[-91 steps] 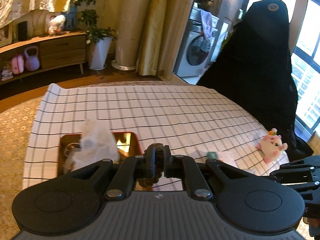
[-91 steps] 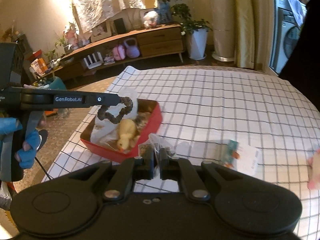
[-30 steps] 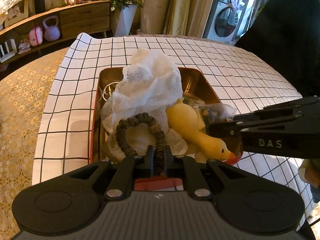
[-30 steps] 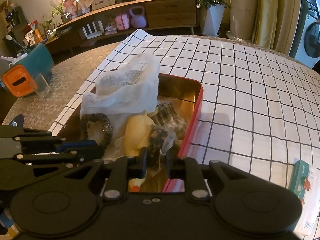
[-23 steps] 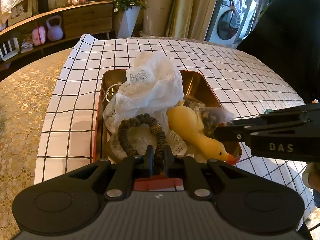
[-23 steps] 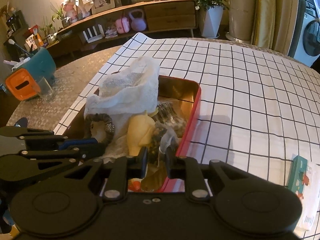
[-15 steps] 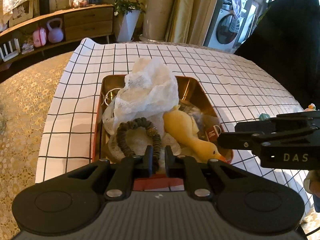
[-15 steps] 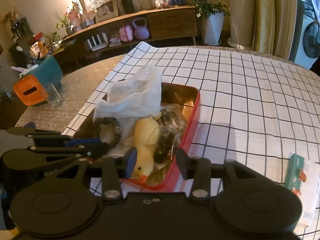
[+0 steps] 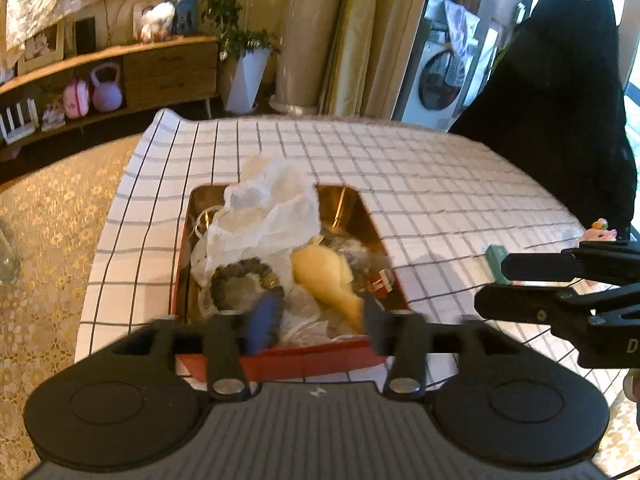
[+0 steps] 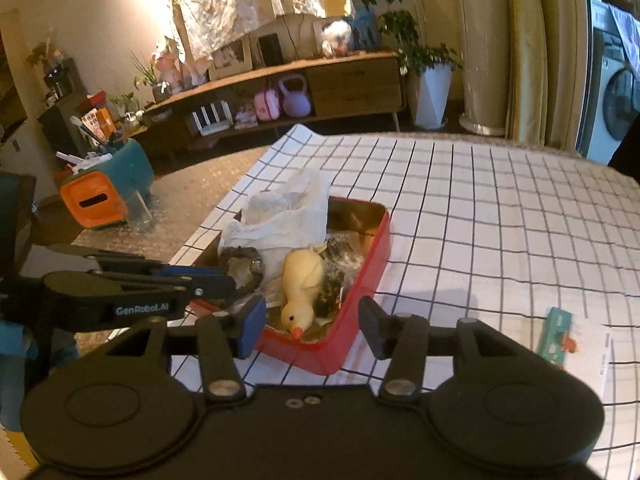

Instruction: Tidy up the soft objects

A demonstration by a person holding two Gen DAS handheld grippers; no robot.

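**Tin nearly full, strays left**

Checked cloth covered the worktop point(image 10: 500, 216). At frame centre the red tin point(image 10: 360, 264) held the gauze point(image 10: 288, 212), yellow duck point(image 10: 302, 284) and dark scrunchie point(image 9: 244, 284). Both my left gripper point(image 9: 312, 320) and right gripper point(image 10: 312, 320) hovered with jaws apart, empty. A pink plush point(image 9: 600, 232) at far right remained outside, I judged.

Your left tool point(image 9: 312, 326) smears with motion blur and hides the red tin's point(image 9: 304, 358) near rim. The white gauze cloth point(image 9: 268, 216) buries whatever lies beneath it. The pink plush point(image 9: 600, 233) is mostly hidden behind your right tool point(image 9: 494, 280).
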